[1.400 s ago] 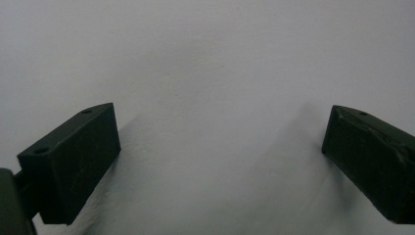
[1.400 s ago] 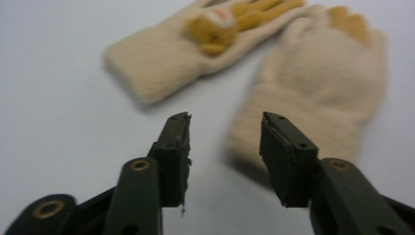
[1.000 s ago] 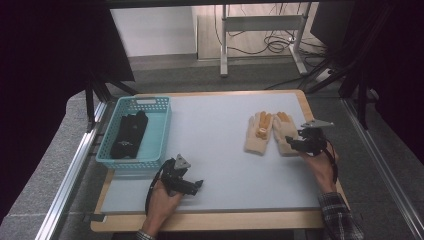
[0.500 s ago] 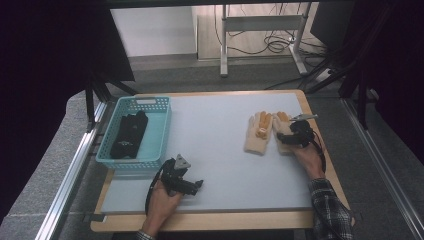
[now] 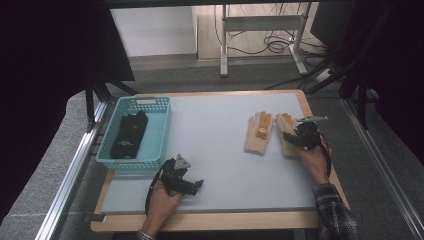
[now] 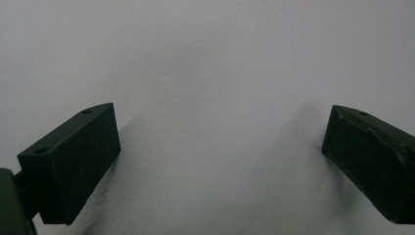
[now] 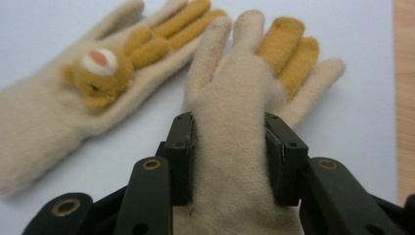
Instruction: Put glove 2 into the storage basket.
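Note:
Two beige gloves with mustard fingers lie at the right of the white table top [image 5: 215, 150]. The glove with a small bear on it [image 5: 259, 132] [image 7: 98, 78] lies flat and free. My right gripper [image 5: 301, 136] [image 7: 229, 156] is shut on the other beige glove [image 5: 286, 125] [image 7: 230, 132], pinching its palm between both jaws, fingers pointing away. My left gripper [image 5: 184, 184] [image 6: 220, 161] rests near the front edge, jaws wide apart over bare table, holding nothing.
A teal plastic basket [image 5: 145, 101] stands at the table's left with a dark folded item [image 5: 129, 134] inside. The table's wooden rim [image 5: 210, 220] runs along the front. Metal rails flank both sides.
The right gripper moved forward and left onto the right-hand glove and closed on it. The left gripper stayed where it was.

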Action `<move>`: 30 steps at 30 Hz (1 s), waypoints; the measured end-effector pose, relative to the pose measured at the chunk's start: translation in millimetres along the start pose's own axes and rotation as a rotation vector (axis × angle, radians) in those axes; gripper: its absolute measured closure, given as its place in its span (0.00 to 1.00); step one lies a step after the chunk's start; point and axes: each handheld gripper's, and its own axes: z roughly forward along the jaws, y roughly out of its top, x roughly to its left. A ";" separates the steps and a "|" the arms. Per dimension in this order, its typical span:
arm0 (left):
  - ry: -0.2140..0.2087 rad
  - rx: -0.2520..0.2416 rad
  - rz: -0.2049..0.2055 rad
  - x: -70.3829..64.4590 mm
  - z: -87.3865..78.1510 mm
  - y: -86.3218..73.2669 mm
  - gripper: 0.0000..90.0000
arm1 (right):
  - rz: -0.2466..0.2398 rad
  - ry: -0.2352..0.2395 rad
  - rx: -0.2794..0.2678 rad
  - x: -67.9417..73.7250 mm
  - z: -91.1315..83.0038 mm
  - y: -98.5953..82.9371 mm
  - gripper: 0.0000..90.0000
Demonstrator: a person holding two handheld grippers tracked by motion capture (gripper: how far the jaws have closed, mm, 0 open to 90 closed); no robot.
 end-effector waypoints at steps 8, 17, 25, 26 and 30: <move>0.000 0.001 0.000 0.0 -0.1 0.0 0.01 | -0.021 0.025 -0.067 11.4 -31.1 -0.9 0.66; 0.000 0.002 0.001 0.0 -0.2 0.0 0.01 | -0.056 0.109 -0.106 43.8 -53.6 0.8 0.65; 0.000 0.001 0.004 0.3 -0.2 0.0 0.01 | -0.140 0.194 -0.107 89.2 -55.4 2.5 0.65; 0.001 0.002 0.005 0.3 -0.2 0.0 0.01 | -0.151 0.207 -0.104 95.1 -54.4 2.5 0.65; 0.000 0.001 0.004 0.2 -0.2 0.0 0.01 | -0.189 0.246 -0.088 119.2 -47.9 1.7 0.64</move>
